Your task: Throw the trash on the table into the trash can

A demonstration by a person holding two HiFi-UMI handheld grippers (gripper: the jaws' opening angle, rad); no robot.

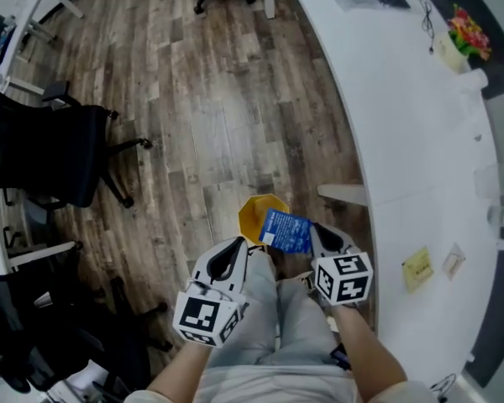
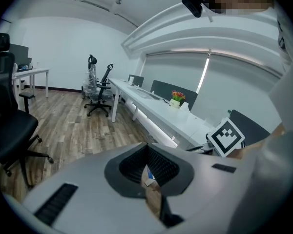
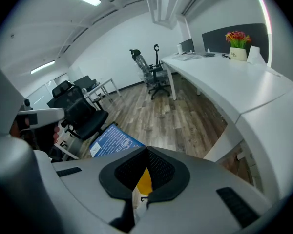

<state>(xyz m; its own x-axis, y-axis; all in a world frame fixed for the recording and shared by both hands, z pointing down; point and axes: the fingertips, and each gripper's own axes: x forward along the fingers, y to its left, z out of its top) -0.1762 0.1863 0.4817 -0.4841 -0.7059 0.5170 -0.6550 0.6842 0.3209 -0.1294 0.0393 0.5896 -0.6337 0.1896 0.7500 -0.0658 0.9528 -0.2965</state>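
Pinching a blue packet point(image 1: 286, 232) in the closed fingers of our right gripper point(image 1: 312, 230) just above the yellow trash can point(image 1: 254, 213), we hold our left gripper point(image 1: 237, 244) beside the can, fingers shut, empty.

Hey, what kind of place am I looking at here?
Most likely an open-plan office: a long white desk runs down one side, black rolling office chairs stand on the wood-look floor, and more desks show further back.

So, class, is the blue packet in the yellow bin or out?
Out: the shut right gripper holds the blue packet over the yellow bin.
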